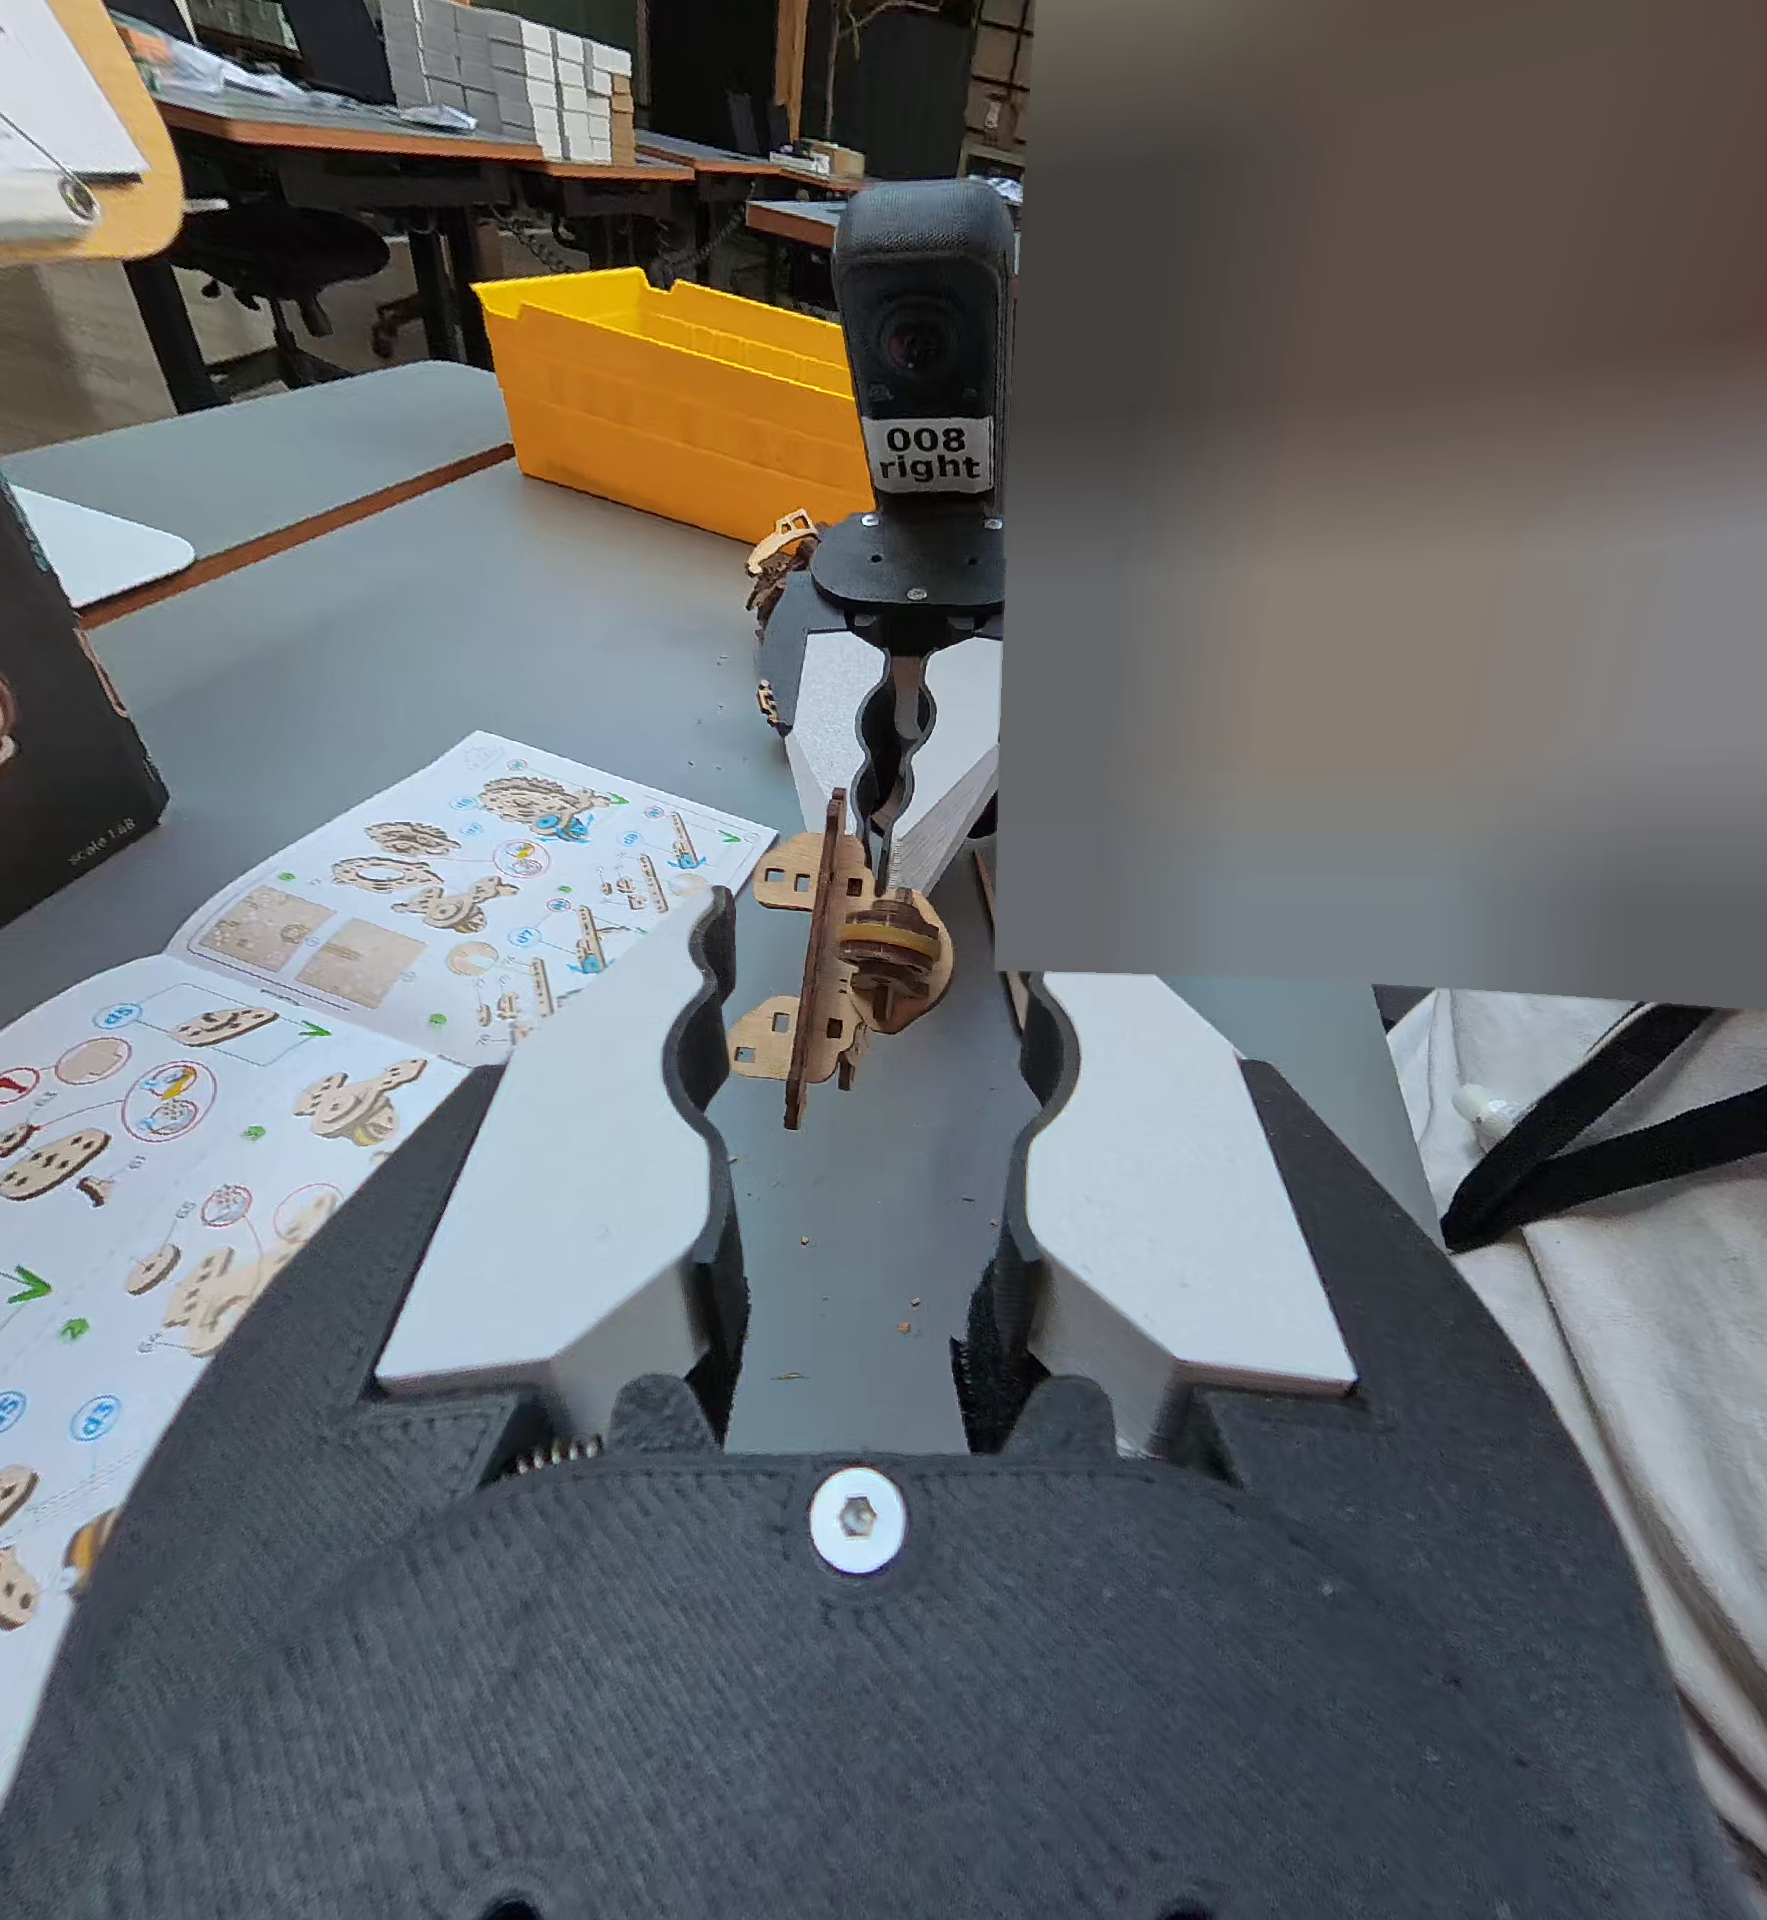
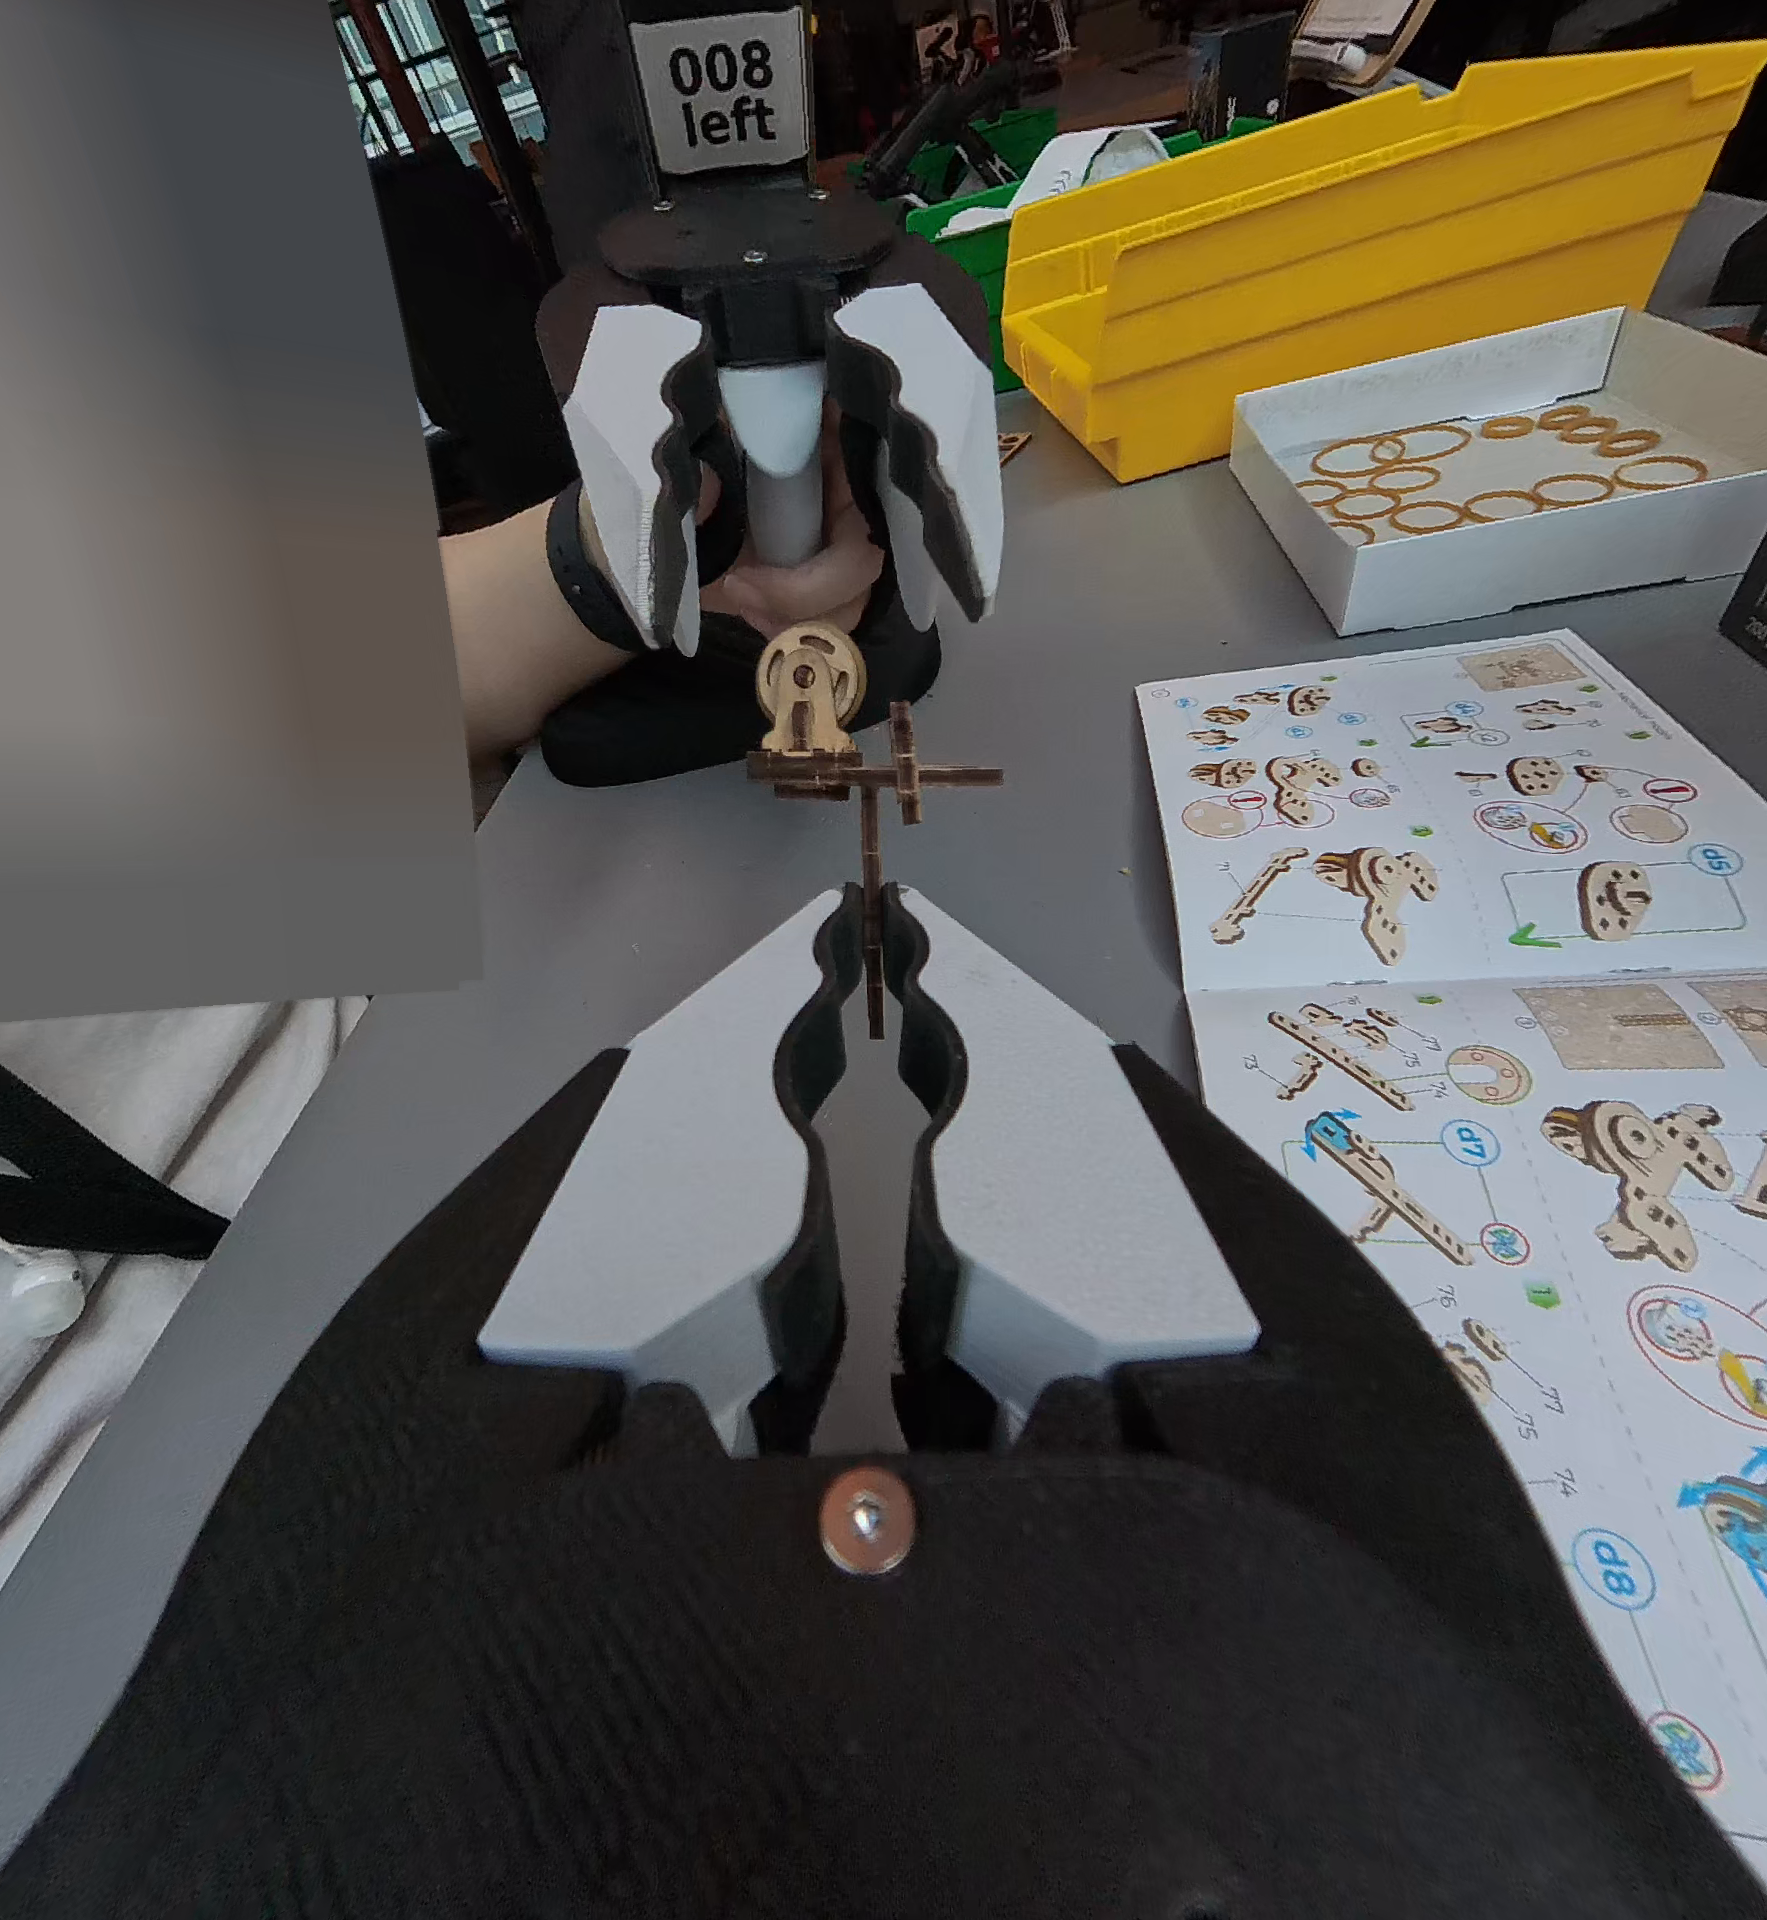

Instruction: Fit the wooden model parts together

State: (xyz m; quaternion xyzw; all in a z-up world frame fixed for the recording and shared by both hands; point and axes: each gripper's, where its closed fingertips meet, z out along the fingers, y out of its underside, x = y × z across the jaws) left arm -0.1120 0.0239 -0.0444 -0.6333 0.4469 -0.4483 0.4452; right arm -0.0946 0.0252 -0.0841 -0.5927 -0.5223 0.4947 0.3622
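Note:
A small wooden model assembly [image 2: 863, 769], made of crossed dark-edged strips and a pale round wheel [image 2: 809, 675], hangs above the grey table [image 2: 650, 883]. My right gripper [image 2: 871, 896] is shut on one thin strip of it. In the left wrist view the right gripper [image 1: 884, 831] comes in from the far side and holds the assembly [image 1: 827, 956] upright. My left gripper [image 1: 879, 945] is open and empty, its fingertips on either side of the assembly's near end. In the right wrist view the left gripper [image 2: 822, 623] sits just behind the wheel, apart from it.
A yellow bin [image 2: 1326, 239] and a white tray [image 2: 1430, 582] of tan rings stand at the back. An open instruction sheet [image 1: 235, 1091] lies on the table and also shows in the right wrist view [image 2: 1481, 1039]. A black box [image 1: 6, 727] stands far left. A person's pale clothing [image 1: 1637, 1403] is close by. The gap from one gripper's tips to the other's is roughly 5 centimetres.

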